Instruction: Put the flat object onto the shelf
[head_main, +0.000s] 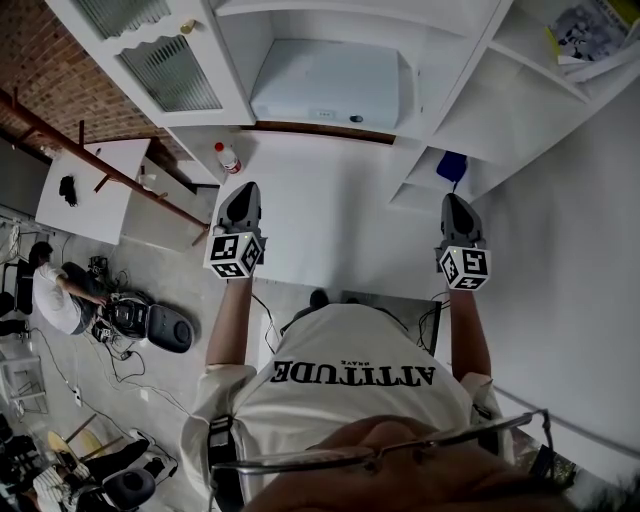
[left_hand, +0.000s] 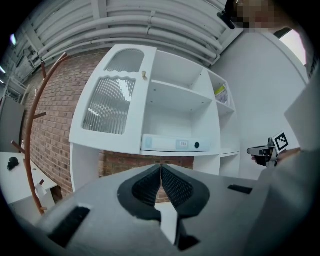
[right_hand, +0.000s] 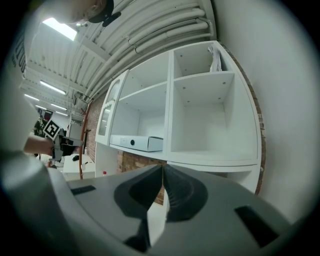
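Head view: I see the flat white box (head_main: 325, 85) at upper centre of the frame, lying on the middle shelf of the white shelf unit (head_main: 470, 100), its front edge close to the shelf lip. In the left gripper view, open space remains above the box. Below the shelf, the white counter (head_main: 330, 220) spreads between my tools. The left gripper (head_main: 244, 192) and right gripper (head_main: 456, 200) hang well apart, both clenched on nothing. A red-capped bottle (head_main: 228, 157) stands near the counter's left edge.

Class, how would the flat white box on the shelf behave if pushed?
The flat white box looks stiff, with straight edges, so it probably slides rather than bends. Lying low and wide on the shelf, it seems unlikely to tip.
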